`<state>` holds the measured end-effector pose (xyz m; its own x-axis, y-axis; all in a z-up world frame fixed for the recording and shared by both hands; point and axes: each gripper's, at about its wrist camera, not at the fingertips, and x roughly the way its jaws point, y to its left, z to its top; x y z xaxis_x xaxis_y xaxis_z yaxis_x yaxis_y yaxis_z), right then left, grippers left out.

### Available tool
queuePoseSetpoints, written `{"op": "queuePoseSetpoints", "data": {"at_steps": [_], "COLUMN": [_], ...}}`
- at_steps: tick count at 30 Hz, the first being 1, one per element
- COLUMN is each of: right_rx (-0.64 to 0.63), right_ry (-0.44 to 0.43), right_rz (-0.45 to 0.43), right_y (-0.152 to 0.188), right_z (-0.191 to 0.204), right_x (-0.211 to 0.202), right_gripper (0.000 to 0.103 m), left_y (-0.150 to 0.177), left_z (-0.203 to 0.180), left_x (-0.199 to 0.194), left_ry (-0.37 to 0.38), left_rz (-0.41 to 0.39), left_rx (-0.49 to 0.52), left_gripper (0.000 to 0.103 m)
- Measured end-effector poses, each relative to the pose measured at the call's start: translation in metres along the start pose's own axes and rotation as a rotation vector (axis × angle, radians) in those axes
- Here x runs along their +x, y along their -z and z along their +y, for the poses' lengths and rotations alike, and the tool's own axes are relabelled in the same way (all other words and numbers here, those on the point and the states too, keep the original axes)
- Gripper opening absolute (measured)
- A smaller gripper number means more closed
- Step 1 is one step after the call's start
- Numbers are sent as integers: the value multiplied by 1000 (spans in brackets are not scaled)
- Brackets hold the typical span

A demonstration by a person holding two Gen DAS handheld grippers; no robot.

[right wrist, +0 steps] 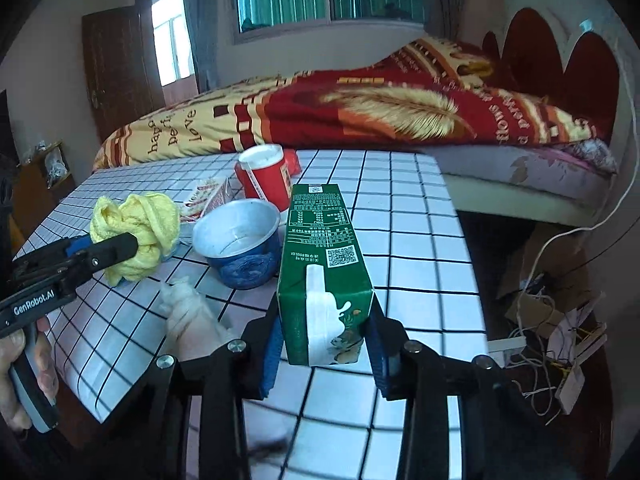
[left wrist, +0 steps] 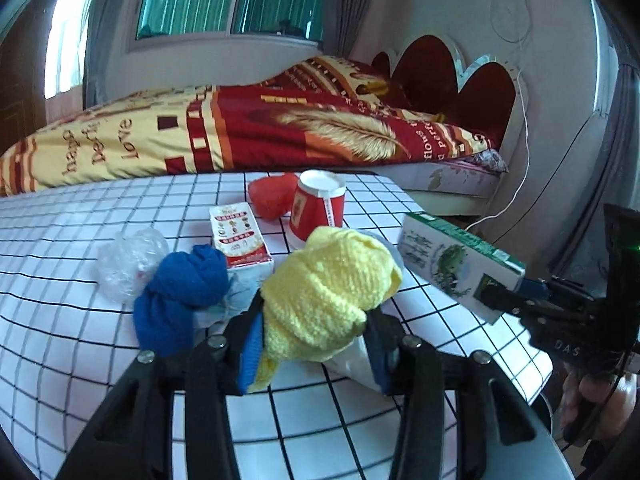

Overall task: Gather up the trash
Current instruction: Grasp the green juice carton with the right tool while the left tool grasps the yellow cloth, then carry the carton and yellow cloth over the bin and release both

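Observation:
My left gripper (left wrist: 316, 332) is shut on a yellow knitted cloth (left wrist: 332, 280) just above the checked table (left wrist: 100, 344); the cloth also shows in the right wrist view (right wrist: 136, 228). My right gripper (right wrist: 324, 344) is shut on a green milk carton (right wrist: 324, 264), held above the table's right side; the carton also shows in the left wrist view (left wrist: 456, 256). On the table lie a red-and-white small carton (left wrist: 240, 236), an upturned red paper cup (left wrist: 318, 208), a blue foil-lined cup (right wrist: 240, 246), a crumpled clear plastic (left wrist: 130, 260) and a red plastic wad (left wrist: 272, 194).
A blue cloth (left wrist: 180, 292) lies beside the small carton. A white tissue wad (right wrist: 188, 316) lies near the table's front. A bed with a red-and-yellow quilt (left wrist: 240, 128) stands behind the table. Cables and boxes (right wrist: 552, 320) lie on the floor at the right.

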<state>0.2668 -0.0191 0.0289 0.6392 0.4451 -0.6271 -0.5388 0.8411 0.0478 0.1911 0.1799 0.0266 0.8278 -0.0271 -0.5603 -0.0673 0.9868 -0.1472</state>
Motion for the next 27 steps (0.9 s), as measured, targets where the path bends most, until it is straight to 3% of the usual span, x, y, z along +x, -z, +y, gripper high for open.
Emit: {"op": "queuePoseSetpoints", "data": {"at_steps": [5, 18, 27], "right_rx": [10, 72, 156], "right_ry": [15, 88, 154], "right_rz": [-35, -105, -98], "right_y": [15, 73, 112], "right_z": [-5, -37, -75], "right_x": [-39, -146, -177], "right_gripper": [40, 39, 40], "left_y": [8, 35, 51], "left_z": [-12, -61, -116], "left_x": [-27, -60, -59], "left_ry": [-7, 82, 159], "left_rz": [-36, -41, -6], "left_rx": [34, 71, 141], "left_gripper": [45, 45, 45]}}
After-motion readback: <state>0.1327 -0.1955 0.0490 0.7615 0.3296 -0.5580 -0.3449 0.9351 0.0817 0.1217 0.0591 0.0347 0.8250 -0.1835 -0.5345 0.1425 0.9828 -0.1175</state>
